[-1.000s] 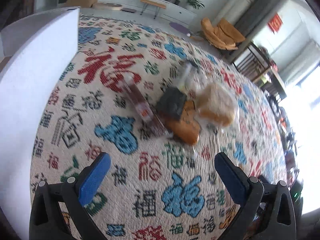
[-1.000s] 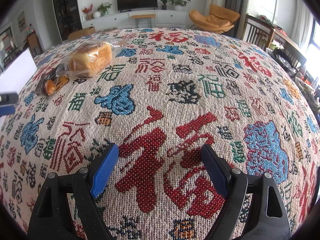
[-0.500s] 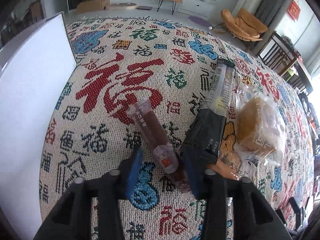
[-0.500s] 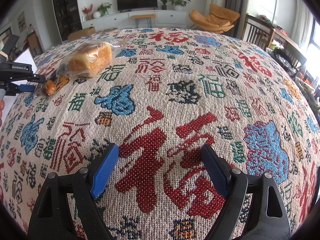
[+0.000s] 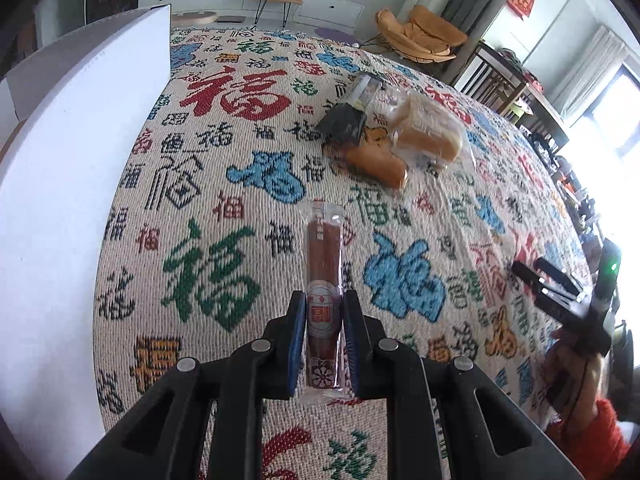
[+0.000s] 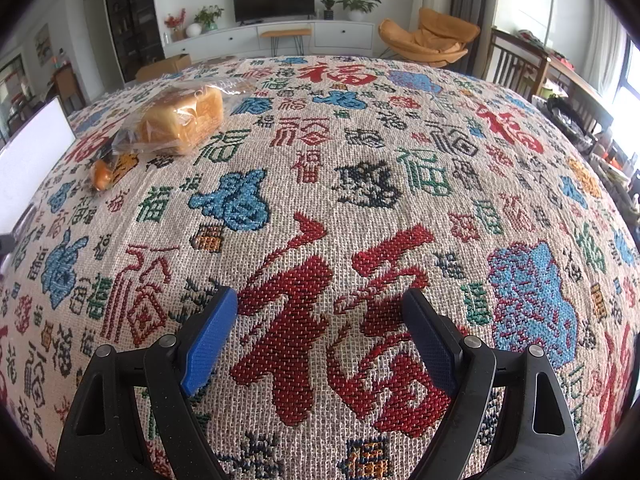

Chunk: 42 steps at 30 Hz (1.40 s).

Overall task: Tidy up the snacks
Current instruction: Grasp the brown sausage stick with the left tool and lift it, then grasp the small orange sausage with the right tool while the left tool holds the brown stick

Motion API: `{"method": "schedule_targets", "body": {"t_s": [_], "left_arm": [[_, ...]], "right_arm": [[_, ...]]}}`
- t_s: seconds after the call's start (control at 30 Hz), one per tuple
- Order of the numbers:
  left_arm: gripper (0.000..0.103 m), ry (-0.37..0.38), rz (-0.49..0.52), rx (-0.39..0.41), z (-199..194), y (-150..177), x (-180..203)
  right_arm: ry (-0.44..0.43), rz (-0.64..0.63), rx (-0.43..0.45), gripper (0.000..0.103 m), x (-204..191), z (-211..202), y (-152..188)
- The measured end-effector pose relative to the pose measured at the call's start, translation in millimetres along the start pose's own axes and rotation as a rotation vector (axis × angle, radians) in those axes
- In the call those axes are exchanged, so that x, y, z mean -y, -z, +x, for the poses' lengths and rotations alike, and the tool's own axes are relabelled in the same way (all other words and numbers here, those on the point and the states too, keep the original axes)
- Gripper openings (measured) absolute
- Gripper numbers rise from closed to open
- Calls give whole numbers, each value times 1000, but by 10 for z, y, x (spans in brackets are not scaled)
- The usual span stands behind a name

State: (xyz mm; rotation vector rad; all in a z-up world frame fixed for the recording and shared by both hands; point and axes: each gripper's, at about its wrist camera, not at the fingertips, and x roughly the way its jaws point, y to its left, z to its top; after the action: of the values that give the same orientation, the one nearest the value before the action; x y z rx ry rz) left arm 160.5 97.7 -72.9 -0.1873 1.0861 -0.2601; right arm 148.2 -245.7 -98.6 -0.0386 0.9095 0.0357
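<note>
A brown sausage stick [image 5: 323, 256] in clear wrap lies lengthwise between the blue pads of my left gripper [image 5: 323, 320]. The jaws are closing and the pads press on its lower end. It points away from me, just over the patterned tablecloth [image 5: 224, 280]. Further off lie a dark packet [image 5: 346, 120], a wrapped bread loaf [image 5: 426, 132] and an orange snack [image 5: 376, 164] in one heap. My right gripper [image 6: 320, 300] stands open over a red character, nothing between its fingers. From there the bread loaf [image 6: 184, 120] and orange snack [image 6: 102, 174] are far left.
A white box [image 5: 60, 200] rises along the left table edge; its wall also shows as a white box [image 6: 32, 164] in the right wrist view. A hand in a red sleeve [image 5: 592, 452] holds the right gripper [image 5: 552, 284]. Chairs and a TV cabinet stand beyond the table.
My left gripper went from wide open to closed around the sausage stick and drew back from the heap with it. The stick now points straight ahead. The right gripper stayed put.
</note>
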Motion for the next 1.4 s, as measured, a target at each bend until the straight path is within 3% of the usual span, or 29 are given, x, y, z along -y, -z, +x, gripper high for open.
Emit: {"method": "schedule_targets", "body": {"t_s": [0.03, 0.07, 0.1, 0.17, 0.3, 0.37, 0.6, 0.93, 1.0, 1.07, 1.13, 1.2, 1.27, 1.4], "left_arm": [[37, -21, 10, 5, 28, 53, 17], [60, -45, 6, 7, 86, 98, -1], [63, -41, 2, 28, 91, 128, -12], [77, -56, 8, 70, 104, 151, -7], [82, -154, 124, 92, 195, 192, 143], [91, -209, 198, 101, 250, 261, 246], [103, -234, 161, 125, 257, 290, 187], [103, -232, 155, 125, 256, 279, 156], [103, -232, 155, 125, 267, 277, 175], [103, -232, 154, 125, 267, 272, 164], [103, -232, 155, 125, 266, 277, 170], [103, -232, 155, 125, 266, 277, 171], [103, -232, 155, 125, 266, 277, 171], [103, -232, 154, 125, 266, 278, 173]], "right_arm": [[-1, 1, 0, 86, 0, -2, 1], [0, 0, 0, 86, -2, 0, 0], [0, 0, 0, 86, 0, -3, 1], [-1, 1, 0, 86, -1, -1, 1], [-1, 1, 0, 86, -1, -1, 1], [-1, 1, 0, 86, -2, -2, 1], [-2, 2, -1, 86, -2, 3, 0], [-7, 9, -6, 87, -6, 26, -15], [-89, 2, -19, 87, -68, 18, -97], [-271, -48, -7, 86, -300, -46, -276], [-385, -118, -13, 86, -627, -61, -505], [-476, -125, -97, 84, -893, 105, -728], [-523, -70, -173, 83, -1072, 348, -919], [-529, -2, -193, 83, -1323, 663, -1182]]}}
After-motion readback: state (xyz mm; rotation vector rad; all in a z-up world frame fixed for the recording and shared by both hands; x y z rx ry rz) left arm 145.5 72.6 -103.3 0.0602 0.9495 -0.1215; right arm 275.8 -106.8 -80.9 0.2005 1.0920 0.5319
